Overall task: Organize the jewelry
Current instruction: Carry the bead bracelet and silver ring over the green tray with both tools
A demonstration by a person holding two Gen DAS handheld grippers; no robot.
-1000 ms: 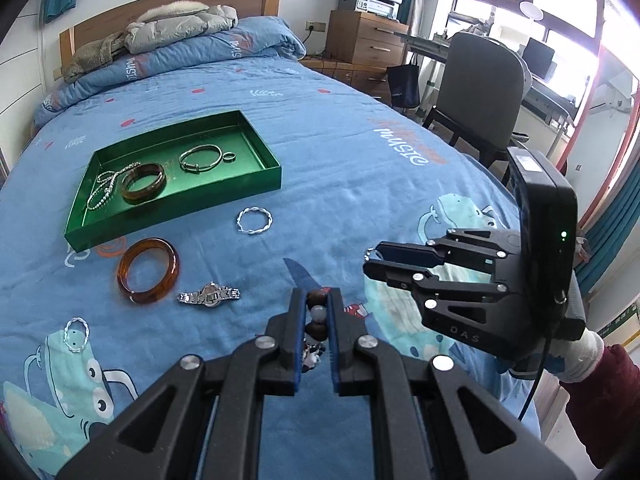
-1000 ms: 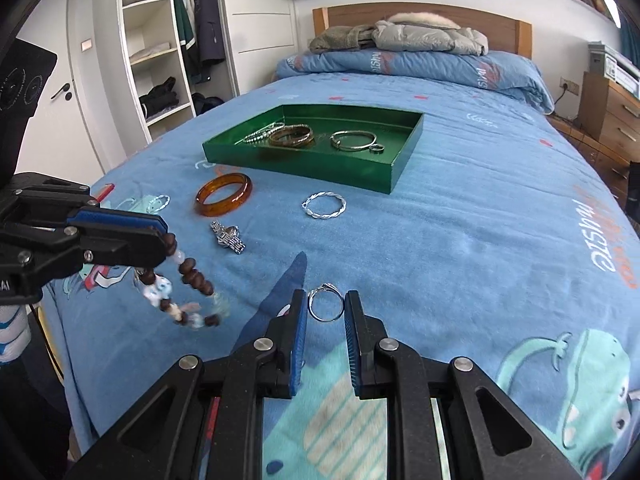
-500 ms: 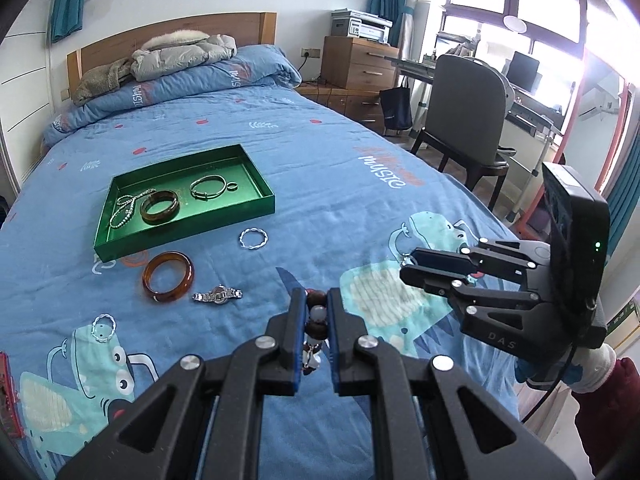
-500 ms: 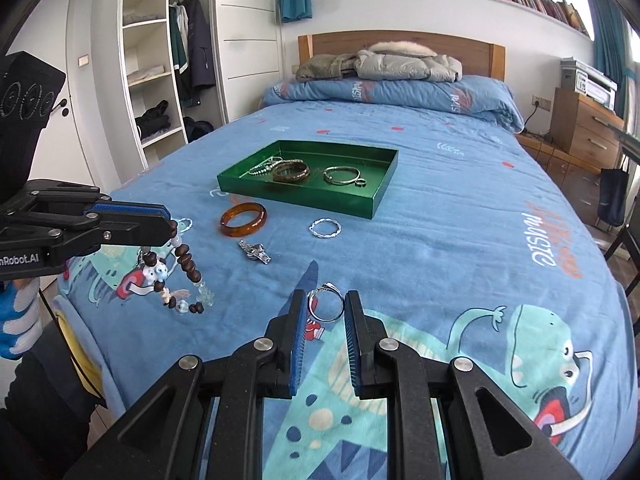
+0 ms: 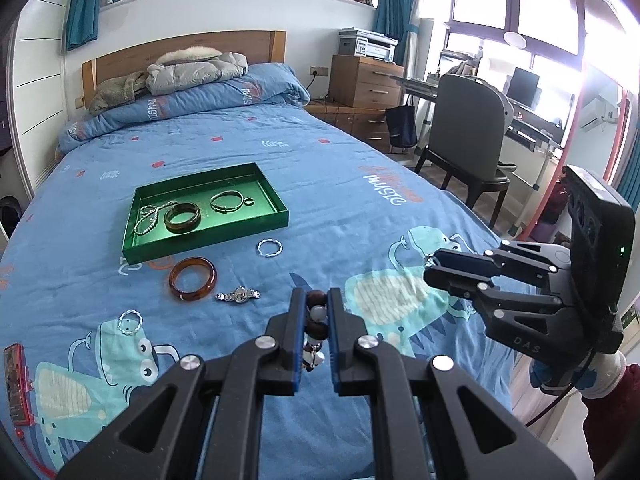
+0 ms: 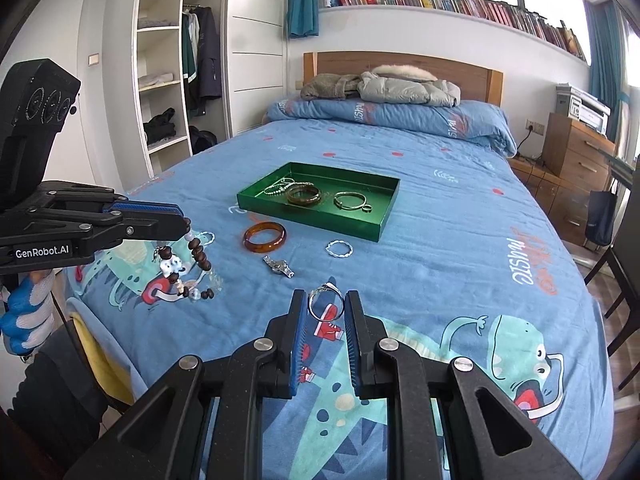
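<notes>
My left gripper (image 5: pixel 316 300) is shut on a brown bead bracelet (image 5: pixel 316 308) whose loop dangles below the fingers, the bracelet (image 6: pixel 192 268) also hanging in the right wrist view. My right gripper (image 6: pixel 326 300) is shut on a silver ring (image 6: pixel 326 304) held upright between the pads. Both hang above the near end of the bed. Farther off, a green tray (image 5: pixel 280 210) holds a chain, a dark bangle (image 5: pixel 182 217), a silver bangle and a small ring. Between tray and grippers lie an amber bangle (image 5: pixel 193 278), a twisted silver ring (image 5: pixel 269 248), a watch (image 5: pixel 238 294) and another silver ring (image 5: pixel 130 322).
The blue dinosaur bedspread (image 5: pixel 360 208) covers the bed; folded jackets sit on the pillows. A grey chair (image 5: pixel 468 136) and a desk stand right of the bed, wooden drawers beyond. A wardrobe (image 6: pixel 172 72) stands left. A red object (image 5: pixel 16 384) lies at the bed's left edge.
Both grippers have risen and drawn back from the bed with their pieces still held. The tray and loose jewellery look smaller and farther, and more of the room shows.
</notes>
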